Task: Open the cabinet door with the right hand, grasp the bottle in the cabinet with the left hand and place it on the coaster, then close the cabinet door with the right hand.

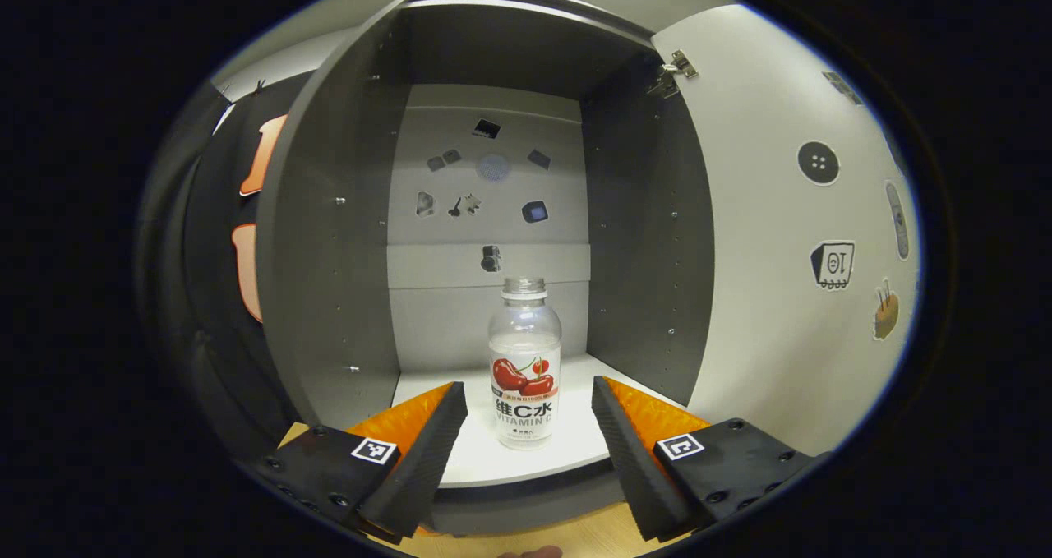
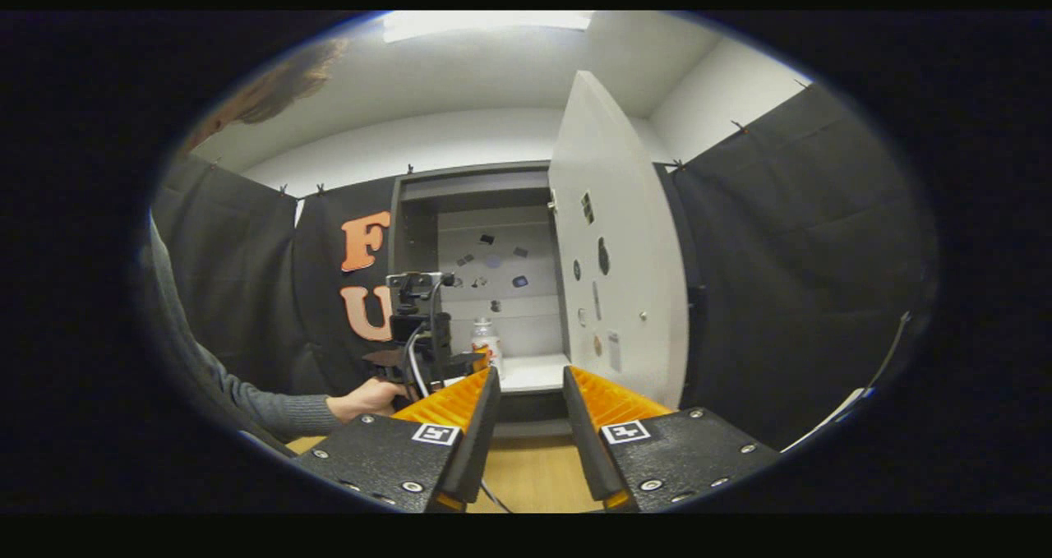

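Observation:
A clear bottle [image 1: 525, 361] with a red fruit label stands upright near the front of the cabinet's white shelf [image 1: 567, 451]. My left gripper [image 1: 529, 398] is open, its fingers level with the bottle's base on either side and not touching it. The white cabinet door [image 1: 789, 229] is swung wide open on the right. In the right gripper view my right gripper [image 2: 531, 377] is open with nothing between its fingers, back from the cabinet. That view shows the left gripper [image 2: 421, 328] held by a hand [image 2: 370, 398] before the open door [image 2: 616, 254], with the bottle [image 2: 485, 338] behind it.
The grey cabinet [image 1: 345, 237] has dark side walls and small stickers on its back panel [image 1: 493, 172]. A light wooden tabletop [image 2: 534, 476] runs below the cabinet. Black cloth walls [image 2: 805, 279] stand on both sides. A grey sleeve [image 2: 255, 406] reaches in from the left.

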